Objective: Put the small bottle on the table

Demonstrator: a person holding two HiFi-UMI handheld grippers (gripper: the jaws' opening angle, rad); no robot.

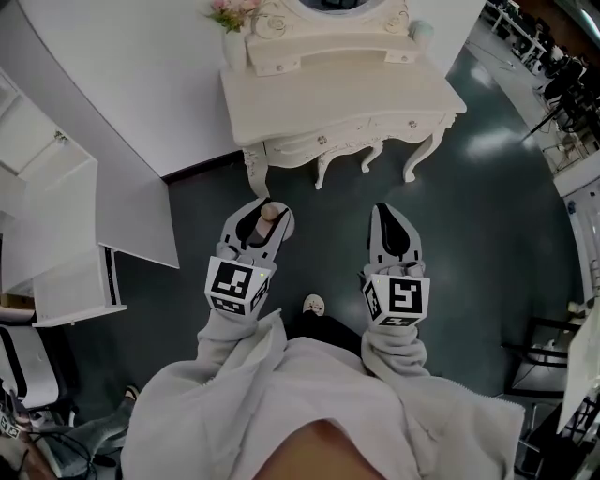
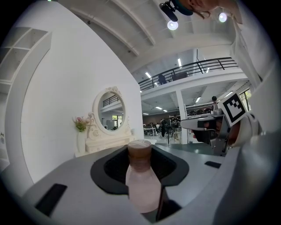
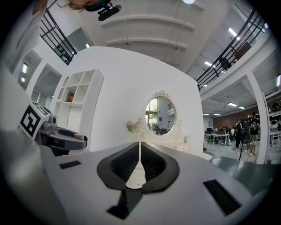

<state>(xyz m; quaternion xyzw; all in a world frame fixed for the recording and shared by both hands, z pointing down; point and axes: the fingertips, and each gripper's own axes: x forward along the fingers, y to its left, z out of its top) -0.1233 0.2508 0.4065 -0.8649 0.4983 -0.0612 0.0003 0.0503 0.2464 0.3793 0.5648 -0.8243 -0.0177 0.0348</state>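
Note:
A small pale pink bottle (image 2: 142, 178) with a brown cap stands upright between the jaws of my left gripper (image 2: 140, 154), which is shut on it. In the head view the bottle (image 1: 268, 217) shows at the tip of the left gripper (image 1: 265, 216), held above the dark floor short of the white dressing table (image 1: 347, 89). My right gripper (image 1: 386, 216) hangs level with it to the right. Its jaws (image 3: 139, 151) meet with nothing between them. The table (image 2: 103, 143) lies straight ahead of both grippers.
An oval mirror (image 3: 160, 115) and a vase of pink flowers (image 1: 232, 28) stand on the table's back part. White shelving (image 1: 56, 216) and a curved white wall lie to the left. Black stands (image 1: 534, 361) are at the right, and my shoe (image 1: 314, 305) shows below.

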